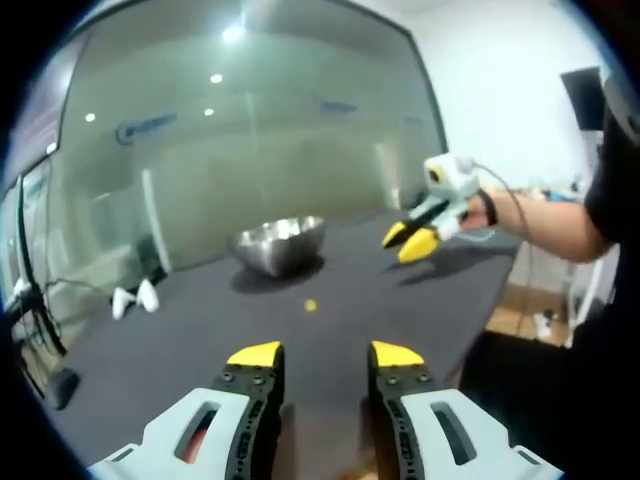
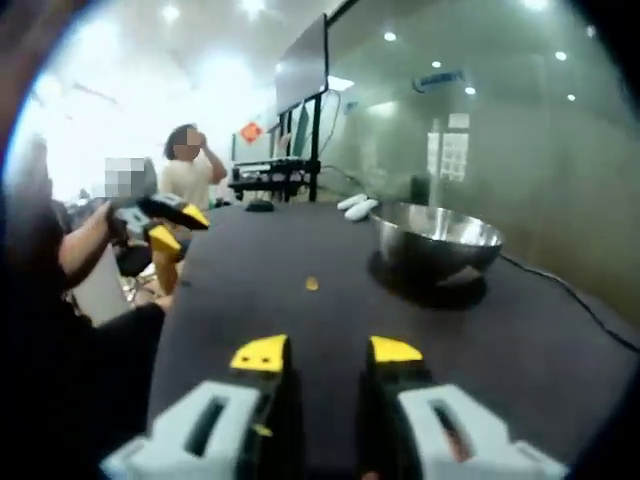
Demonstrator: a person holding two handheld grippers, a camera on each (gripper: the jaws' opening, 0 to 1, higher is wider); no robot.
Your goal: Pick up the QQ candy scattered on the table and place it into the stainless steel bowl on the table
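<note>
**Approach to the one visible candy — nothing grasped yet**

While both tools hang above the dark tabletop (image 1: 150, 340), neither holds anything. Left tool (image 1: 324, 352): yellow-tipped jaws apart, bare tabletop showing through the gap. Right tool (image 2: 327, 352): jaws likewise apart and empty; it also appears in the left gripper view at the far right, held in a person's hand.

Beyond the jaws, one QQ candy (image 1: 311, 305) lies alone on the tabletop, a small yellow-orange piece, well apart from both tools and nearer than the bowl. Too small to tell its exact shape; judged soft and slightly springy, so a gentle squeeze should do. Further off stands the stainless steel bowl (image 1: 279, 243), round, shiny, deep-walled, upright, casting a dark shadow under it. From the right gripper view the candy (image 2: 312, 284) sits left of and nearer than the bowl (image 2: 437, 240). I cannot tell whether the bowl already holds candy.

Step in hand, as judged: reach for pickup. Next move calls for bringing one tool down so its jaws straddle the candy, closing lightly, then carrying it over the rim. The tabletop looks matte and cloth-like; tips must come low to catch so small a piece.

Far edge: two small white objects (image 1: 134, 298), a glass wall (image 1: 250, 130) behind.
</note>
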